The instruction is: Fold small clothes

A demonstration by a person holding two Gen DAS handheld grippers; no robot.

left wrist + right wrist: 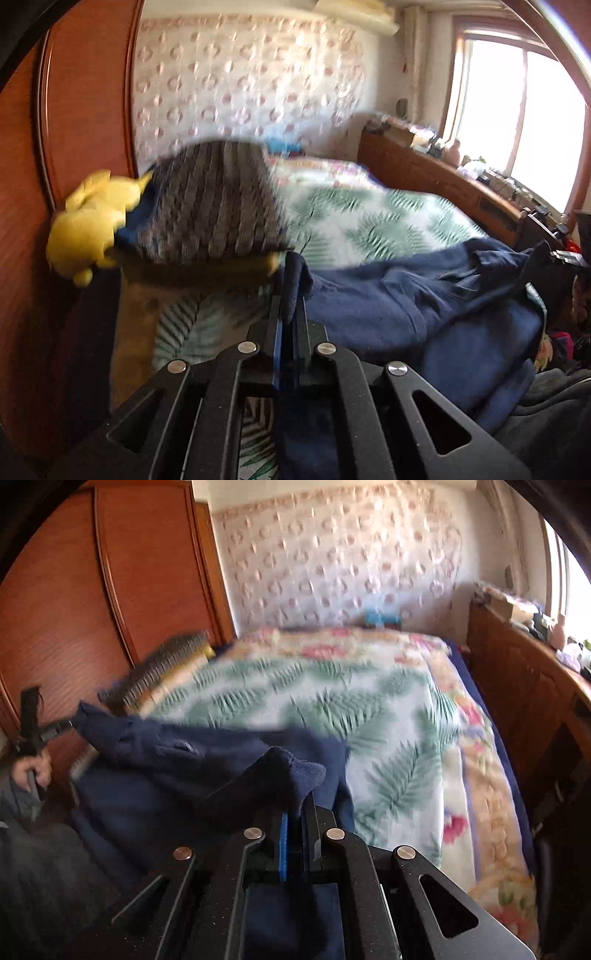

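Both grippers clamp a dark navy fleece garment (pixel 424 295) and hold it stretched above the bed.

The left gripper (pixel 291 306) pinches one bunched corner of the cloth between its closed black fingers; the right gripper (pixel 301 805) grips another bunched corner the same way. The garment hangs between them over the white bedspread with green fern leaves (pixel 388 716). A yellow plush toy (pixel 92 221) lies beside a grey ribbed cushion (pixel 218 206) near the reddish wooden wardrobe (pixel 74 609).

Home bedroom: bed (pixel 369 716), wardrobe (pixel 110 590)
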